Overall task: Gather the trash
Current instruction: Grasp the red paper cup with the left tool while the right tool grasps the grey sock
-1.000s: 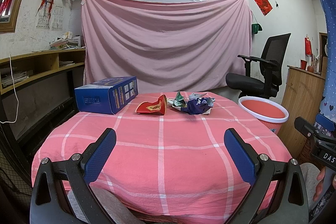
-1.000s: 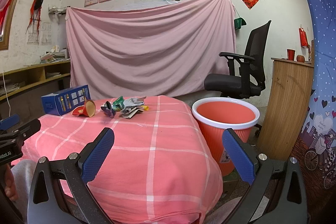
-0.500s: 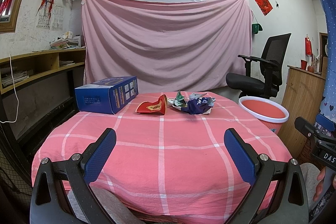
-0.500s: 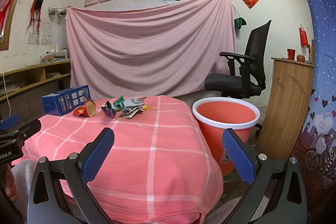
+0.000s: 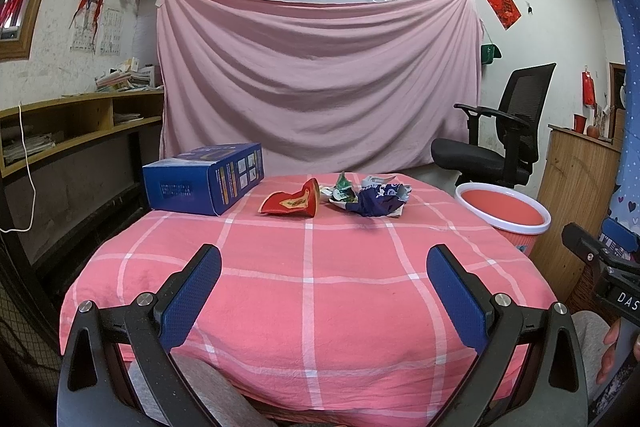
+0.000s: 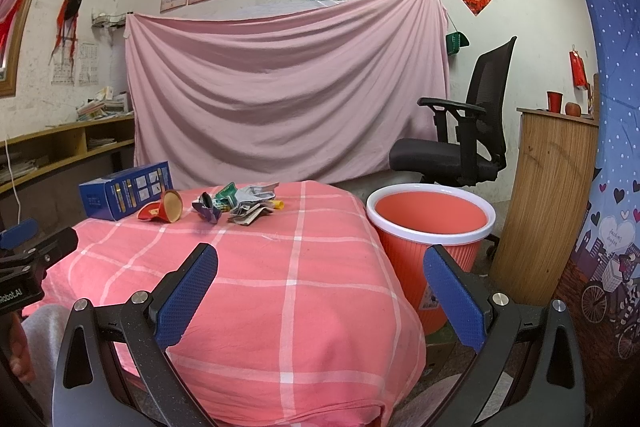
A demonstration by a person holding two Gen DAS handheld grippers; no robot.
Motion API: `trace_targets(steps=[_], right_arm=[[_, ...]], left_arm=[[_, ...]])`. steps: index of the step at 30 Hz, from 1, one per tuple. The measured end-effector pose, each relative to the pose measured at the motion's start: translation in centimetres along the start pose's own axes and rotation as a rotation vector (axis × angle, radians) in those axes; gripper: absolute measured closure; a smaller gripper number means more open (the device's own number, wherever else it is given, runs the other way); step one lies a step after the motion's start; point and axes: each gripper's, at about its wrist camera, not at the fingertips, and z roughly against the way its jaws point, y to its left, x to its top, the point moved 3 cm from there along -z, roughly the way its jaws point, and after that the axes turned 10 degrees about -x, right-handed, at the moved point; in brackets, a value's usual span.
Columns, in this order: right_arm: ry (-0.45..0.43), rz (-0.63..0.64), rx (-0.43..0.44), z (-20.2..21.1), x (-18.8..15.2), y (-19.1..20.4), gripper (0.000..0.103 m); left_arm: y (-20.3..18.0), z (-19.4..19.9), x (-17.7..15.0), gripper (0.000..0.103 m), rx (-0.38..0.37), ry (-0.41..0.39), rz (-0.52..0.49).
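Both my grippers, left gripper (image 5: pixel 324 291) and right gripper (image 6: pixel 320 289), are spread wide, holding nothing. Trash pile (image 5: pixel 366 195) sits at the table's (image 5: pixel 312 287) far end, bin (image 6: pixel 430 223) right of it

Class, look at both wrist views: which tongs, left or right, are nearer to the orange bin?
Right. The right tongs sit just beside the orange bin; the left tongs sit farther off, facing the table's middle.

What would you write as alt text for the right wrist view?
The open right claw hovers empty at the near edge of a pink checked table. A crushed red paper cup, crumpled wrappers and a blue box lie at its far end; an orange bin stands right of the table.
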Motion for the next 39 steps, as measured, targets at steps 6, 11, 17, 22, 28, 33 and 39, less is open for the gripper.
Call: trace_targets(steps=[6, 11, 17, 22, 28, 33, 39], right_arm=[[0.003, -0.011, 0.02, -0.3, 0.1, 0.5, 0.0], [-0.015, -0.01, 0.056, -2.0, 1.4, 1.6, 0.0], [-0.028, 0.023, 0.123, -6.4, 5.1, 3.1, 0.0], [0.007, 0.074, 0.165, -12.4, 7.0, 5.3, 0.0], [0.151, 0.185, 0.25, -20.2, 6.4, 9.0, 0.0], [0.297, 0.23, 0.344, -24.6, 5.1, 11.4, 0.02], [0.412, 0.31, 0.395, -27.0, 4.1, 13.5, 0.036]], left_arm=[[0.6, -0.6, 0.8, 0.002, 0.024, -0.002, 0.012], [2.1, -2.2, 2.3, 0.002, 0.055, -0.031, 0.033], [5.3, -7.1, 4.8, 0.002, 0.082, -0.019, 0.071], [7.2, -12.6, 6.2, 0.003, 0.063, 0.043, 0.08], [8.4, -18.1, 6.2, 0.015, 0.029, 0.165, 0.093], [8.7, -21.2, 5.0, 0.046, -0.04, 0.282, 0.117], [8.6, -22.4, 4.6, 0.065, -0.074, 0.362, 0.136]])
